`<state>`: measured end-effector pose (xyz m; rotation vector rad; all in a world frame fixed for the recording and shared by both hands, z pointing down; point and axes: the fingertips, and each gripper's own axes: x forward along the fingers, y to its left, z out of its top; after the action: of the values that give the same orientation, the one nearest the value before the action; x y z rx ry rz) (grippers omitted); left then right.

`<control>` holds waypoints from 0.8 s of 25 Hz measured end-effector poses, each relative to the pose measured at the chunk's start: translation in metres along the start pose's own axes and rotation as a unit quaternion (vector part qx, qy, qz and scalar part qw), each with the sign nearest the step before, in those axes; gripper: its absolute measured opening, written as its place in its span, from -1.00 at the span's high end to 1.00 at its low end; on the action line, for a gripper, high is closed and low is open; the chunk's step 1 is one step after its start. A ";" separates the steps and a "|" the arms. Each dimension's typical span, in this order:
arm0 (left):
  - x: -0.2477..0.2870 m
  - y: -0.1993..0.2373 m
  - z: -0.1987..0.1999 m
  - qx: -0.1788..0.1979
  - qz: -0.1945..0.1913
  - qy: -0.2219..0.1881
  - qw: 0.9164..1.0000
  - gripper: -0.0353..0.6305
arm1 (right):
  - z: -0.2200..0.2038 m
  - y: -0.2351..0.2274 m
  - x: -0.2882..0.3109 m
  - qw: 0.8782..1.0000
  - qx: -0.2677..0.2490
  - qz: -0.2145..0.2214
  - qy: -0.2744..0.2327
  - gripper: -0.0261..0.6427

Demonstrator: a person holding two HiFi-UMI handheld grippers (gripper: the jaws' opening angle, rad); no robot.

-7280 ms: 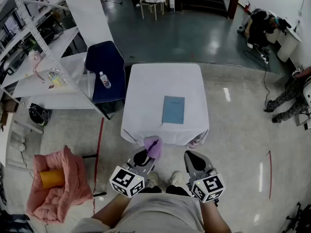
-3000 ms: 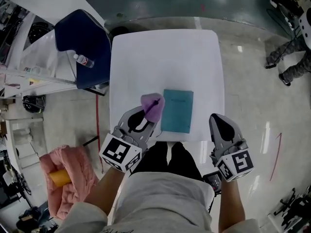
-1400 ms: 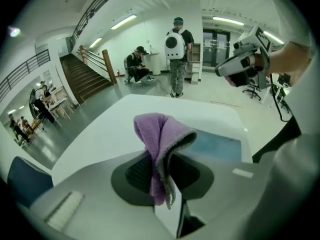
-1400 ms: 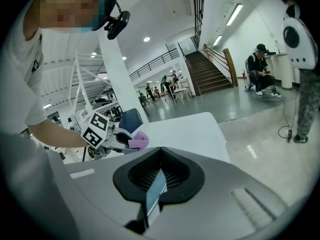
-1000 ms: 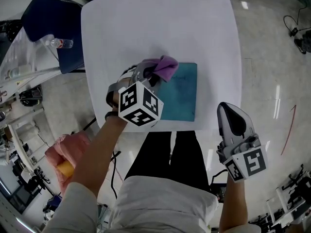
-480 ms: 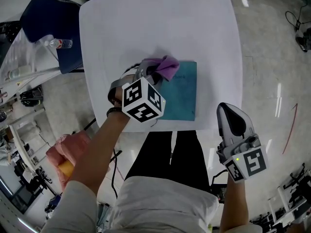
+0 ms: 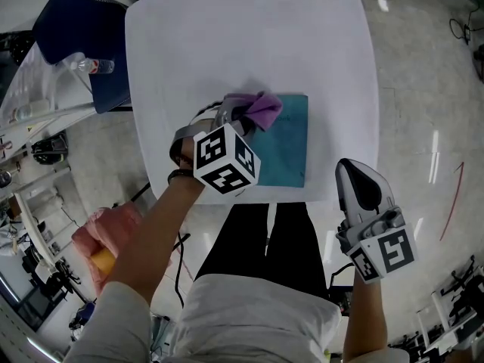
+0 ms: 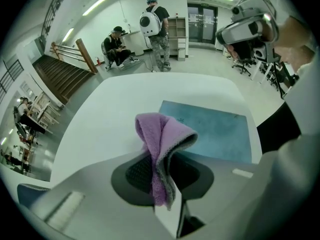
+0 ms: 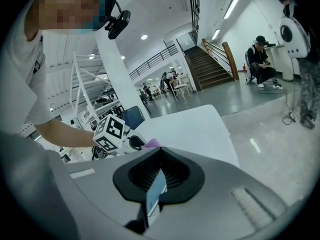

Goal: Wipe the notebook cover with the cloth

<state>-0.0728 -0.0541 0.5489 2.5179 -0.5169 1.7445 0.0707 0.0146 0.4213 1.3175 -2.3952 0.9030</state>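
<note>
One cloth (image 7: 259,107), one notebook (image 7: 286,146)

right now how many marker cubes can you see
2. A cube on the left gripper, over the notebook's left edge; another on the right gripper, off the table. None seems hidden.

White table (image 7: 249,44) with a teal notebook (image 7: 291,150) lying flat

white table (image 7: 227,36), glossy pale floor (image 7: 423,89)
</note>
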 end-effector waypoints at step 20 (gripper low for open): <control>-0.013 -0.061 -0.012 -0.010 -0.023 0.009 1.000 0.66 | -0.005 0.008 -0.002 1.000 0.003 0.008 -0.003 0.88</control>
<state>-0.0700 0.0094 0.5507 2.4784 -0.4698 1.7364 0.0646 0.0221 0.4211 1.3063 -2.4136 0.9114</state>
